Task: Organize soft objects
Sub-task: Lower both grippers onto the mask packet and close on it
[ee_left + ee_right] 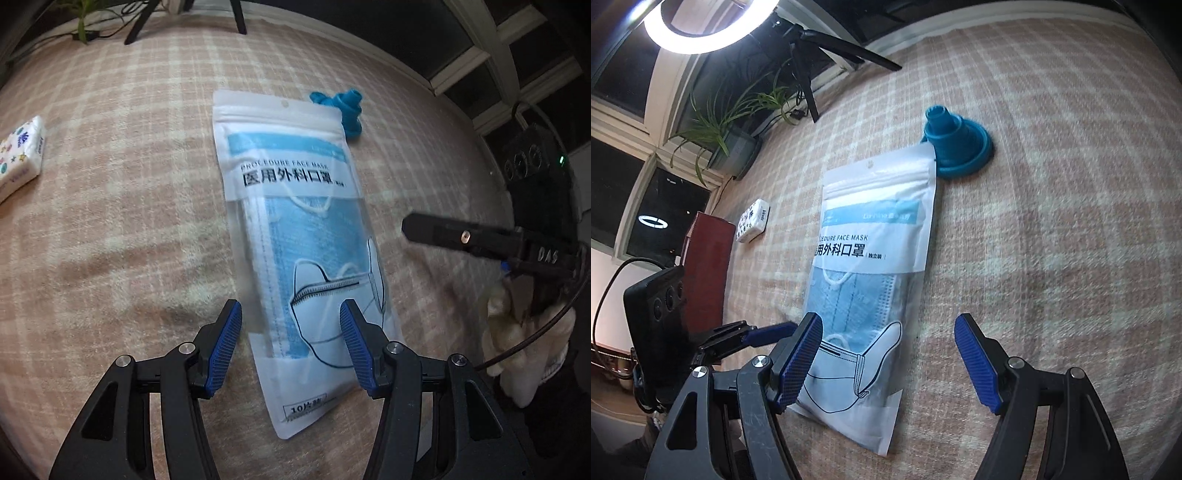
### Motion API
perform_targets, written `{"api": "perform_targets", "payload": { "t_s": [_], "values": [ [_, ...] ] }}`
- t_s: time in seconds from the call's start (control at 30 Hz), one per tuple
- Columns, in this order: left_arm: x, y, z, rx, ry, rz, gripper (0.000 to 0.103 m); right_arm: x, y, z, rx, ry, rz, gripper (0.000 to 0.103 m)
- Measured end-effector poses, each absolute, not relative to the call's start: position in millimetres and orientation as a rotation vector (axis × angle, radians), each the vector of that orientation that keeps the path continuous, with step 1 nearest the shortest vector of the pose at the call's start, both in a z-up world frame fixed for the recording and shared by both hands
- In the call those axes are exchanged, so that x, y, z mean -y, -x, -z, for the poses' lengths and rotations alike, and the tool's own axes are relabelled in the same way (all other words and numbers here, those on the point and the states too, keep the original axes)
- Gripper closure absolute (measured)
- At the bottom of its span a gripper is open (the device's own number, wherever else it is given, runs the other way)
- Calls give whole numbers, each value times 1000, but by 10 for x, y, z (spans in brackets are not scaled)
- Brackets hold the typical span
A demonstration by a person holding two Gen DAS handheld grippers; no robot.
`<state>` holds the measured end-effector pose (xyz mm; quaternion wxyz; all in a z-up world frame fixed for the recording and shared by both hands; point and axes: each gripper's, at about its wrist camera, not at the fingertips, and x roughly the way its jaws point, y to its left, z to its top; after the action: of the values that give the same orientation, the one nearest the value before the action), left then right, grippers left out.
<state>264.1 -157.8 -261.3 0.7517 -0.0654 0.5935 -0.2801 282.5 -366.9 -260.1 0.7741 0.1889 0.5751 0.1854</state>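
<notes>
A flat clear pack of blue face masks [299, 236] lies on the pink plaid blanket [129, 184], also seen in the right wrist view [864, 280]. A blue collapsible silicone funnel [955, 142] lies at the pack's far corner, also in the left wrist view [343, 109]. A small printed tissue pack [20, 155] lies at the left, also in the right wrist view [753, 219]. My left gripper [290, 314] is open over the pack's near end. My right gripper [886, 328] is open over the pack's near right edge; it also shows in the left wrist view [410, 225].
A ring light [705, 26] on a black tripod [809, 70] stands at the blanket's far edge, beside a potted plant [727, 129]. A dark red box [705, 269] stands at the left edge. Windows [498, 55] lie beyond the blanket.
</notes>
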Motion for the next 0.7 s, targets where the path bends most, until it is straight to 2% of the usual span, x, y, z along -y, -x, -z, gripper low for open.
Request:
{"api": "perform_targets", "payload": {
  "t_s": [0.53, 0.7],
  "values": [
    [1545, -2644, 2714, -1339, 248, 655, 48, 3595, -2822, 2808, -1307, -476, -455, 33],
    [1564, -2592, 2705, -1320, 235, 651, 49, 3486, -2812, 2813, -1312, -447, -466, 48]
  ]
}}
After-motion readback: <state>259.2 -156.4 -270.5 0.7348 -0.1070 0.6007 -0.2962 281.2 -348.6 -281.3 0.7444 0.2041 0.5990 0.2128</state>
